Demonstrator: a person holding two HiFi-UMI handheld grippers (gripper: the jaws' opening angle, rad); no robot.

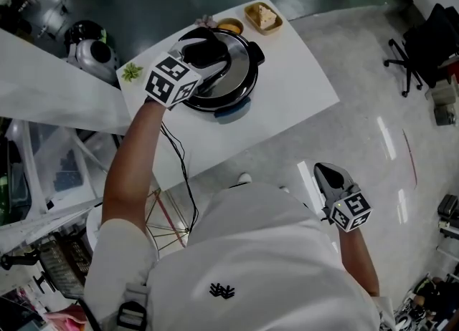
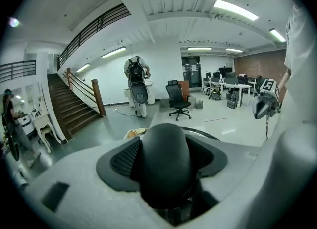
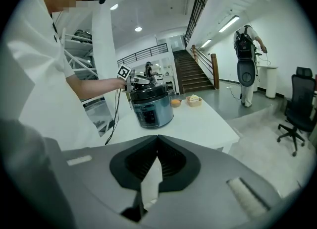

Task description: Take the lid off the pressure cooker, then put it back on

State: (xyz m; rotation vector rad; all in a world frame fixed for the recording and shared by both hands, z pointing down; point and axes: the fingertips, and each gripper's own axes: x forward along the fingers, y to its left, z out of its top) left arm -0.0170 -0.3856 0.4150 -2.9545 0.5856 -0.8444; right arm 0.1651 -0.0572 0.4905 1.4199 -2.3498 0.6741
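The pressure cooker [image 1: 233, 112] stands on the white table [image 1: 301, 86] with its steel lid [image 1: 237, 75] on. My left gripper [image 1: 204, 54] reaches over the lid. In the left gripper view the lid's black handle [image 2: 164, 168] fills the space between the jaws, and both pads sit against its sides, so the left gripper [image 2: 163, 146] is shut on it. My right gripper [image 1: 328, 177] hangs low beside my body, off the table, with its jaws together and nothing in them. From the right gripper [image 3: 157, 141] the cooker [image 3: 151, 109] shows side-on, silver-blue, with the left gripper [image 3: 133, 82] on top.
Behind the cooker sit a small bowl with something orange [image 1: 230, 26] and a tray of pale food [image 1: 262, 16]. A green sprig [image 1: 131, 72] lies at the table's left corner. Cables hang under the table's near edge. An office chair [image 1: 412, 57] stands on the floor at right.
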